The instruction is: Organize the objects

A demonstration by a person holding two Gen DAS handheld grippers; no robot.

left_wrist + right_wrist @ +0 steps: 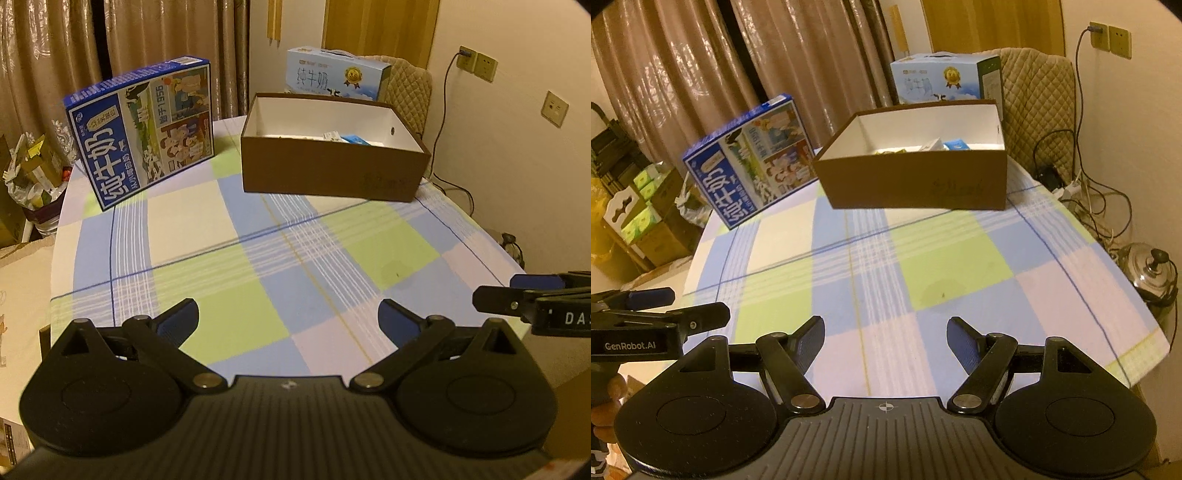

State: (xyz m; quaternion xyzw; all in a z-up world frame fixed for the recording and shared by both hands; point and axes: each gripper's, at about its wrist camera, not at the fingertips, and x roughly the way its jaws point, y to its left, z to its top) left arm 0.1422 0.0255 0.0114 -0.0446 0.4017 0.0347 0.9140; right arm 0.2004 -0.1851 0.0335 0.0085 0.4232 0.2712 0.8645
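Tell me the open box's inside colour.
White inside the brown box; clearest in the right wrist view.

Left tool [288, 317]: black body with a ribbed grey-black top plate, two round black side housings, triangular cut-outs, and silver pivot screws on the linkage arms. Fingers [177, 319] are black with dark blue pads. A small white mark sits at the plate's centre. Right tool [885, 338]: same build, with a white crosshair mark. Side lettering reads "GenRobot.AI" on the left unit; "DAS" is partly visible on the right unit.
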